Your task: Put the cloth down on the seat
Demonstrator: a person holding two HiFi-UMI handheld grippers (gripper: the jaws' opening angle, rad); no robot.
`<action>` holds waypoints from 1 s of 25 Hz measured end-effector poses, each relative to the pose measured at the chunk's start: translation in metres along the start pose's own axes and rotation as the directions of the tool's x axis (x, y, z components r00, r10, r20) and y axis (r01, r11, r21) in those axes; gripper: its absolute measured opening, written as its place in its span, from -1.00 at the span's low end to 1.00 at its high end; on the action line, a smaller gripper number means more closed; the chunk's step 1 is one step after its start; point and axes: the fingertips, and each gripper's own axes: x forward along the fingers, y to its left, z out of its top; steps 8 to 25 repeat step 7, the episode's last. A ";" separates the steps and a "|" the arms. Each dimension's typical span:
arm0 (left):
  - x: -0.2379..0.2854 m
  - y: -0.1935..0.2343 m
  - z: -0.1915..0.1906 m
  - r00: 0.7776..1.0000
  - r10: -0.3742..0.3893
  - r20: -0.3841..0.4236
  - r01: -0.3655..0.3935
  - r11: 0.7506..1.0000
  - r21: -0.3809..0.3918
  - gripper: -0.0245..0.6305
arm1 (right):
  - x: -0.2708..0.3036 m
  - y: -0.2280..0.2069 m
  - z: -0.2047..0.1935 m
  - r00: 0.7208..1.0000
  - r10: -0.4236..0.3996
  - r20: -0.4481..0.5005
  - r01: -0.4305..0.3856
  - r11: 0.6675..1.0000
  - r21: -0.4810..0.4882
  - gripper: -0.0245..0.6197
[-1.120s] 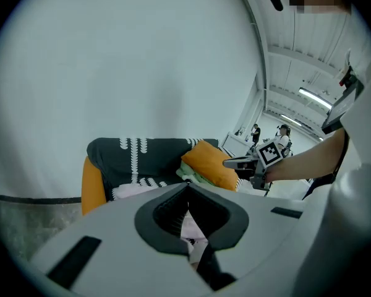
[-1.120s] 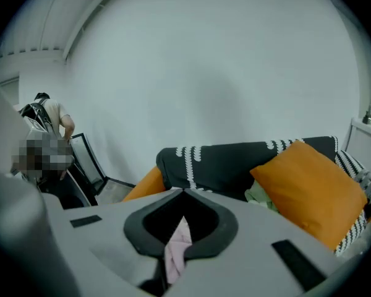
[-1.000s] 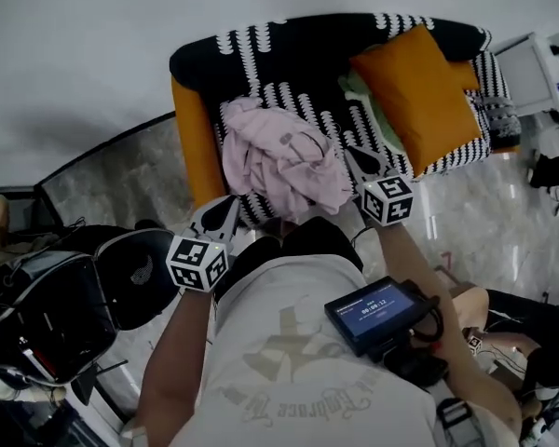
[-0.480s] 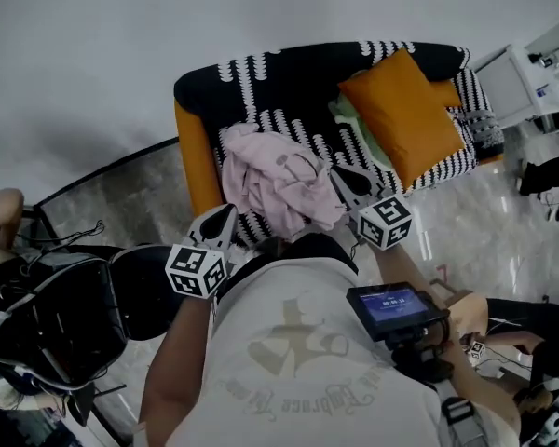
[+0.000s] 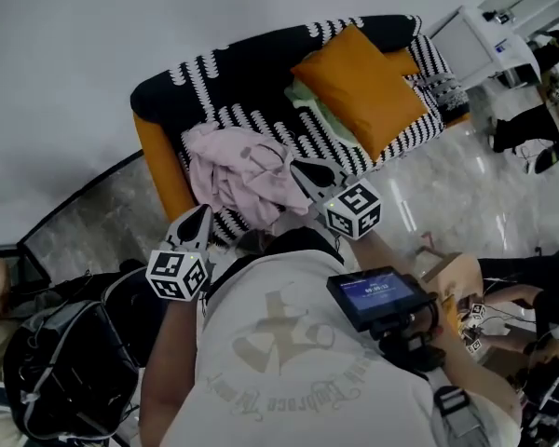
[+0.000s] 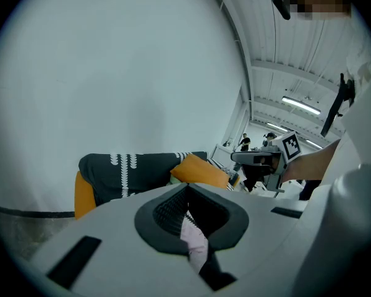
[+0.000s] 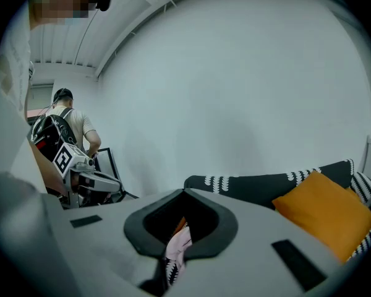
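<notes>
While our left gripper (image 5: 199,218) and right gripper (image 5: 300,168) each pinched the cloth (image 5: 235,168) over the seat (image 5: 253,119), we worried. Uneven release could've slid it off the seat's front.

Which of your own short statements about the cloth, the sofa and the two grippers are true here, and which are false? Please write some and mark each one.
1. The pink cloth is over the seat of the black-and-white sofa, not on the floor. True.
2. The orange cushion lies on the floor beside the sofa. False: it rests on the sofa, at the end opposite the cloth.
3. The right gripper is wide open with nothing in it. False: its jaws are closed on a fold of the pink cloth.
4. Pink cloth shows between the jaws of the left gripper. True.
</notes>
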 end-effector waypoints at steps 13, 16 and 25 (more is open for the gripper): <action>0.072 0.026 -0.063 0.998 -0.055 0.016 0.055 0.998 -0.003 -0.89 | 0.032 -0.034 -0.079 0.999 -0.028 -0.030 0.028 0.999 -0.019 -0.88; 0.072 0.026 -0.063 0.998 -0.055 0.016 0.055 0.998 -0.003 -0.89 | 0.032 -0.034 -0.079 0.999 -0.028 -0.030 0.028 0.999 -0.019 -0.88; 0.072 0.026 -0.063 0.998 -0.055 0.016 0.055 0.998 -0.003 -0.89 | 0.032 -0.034 -0.079 0.999 -0.028 -0.030 0.028 0.999 -0.019 -0.88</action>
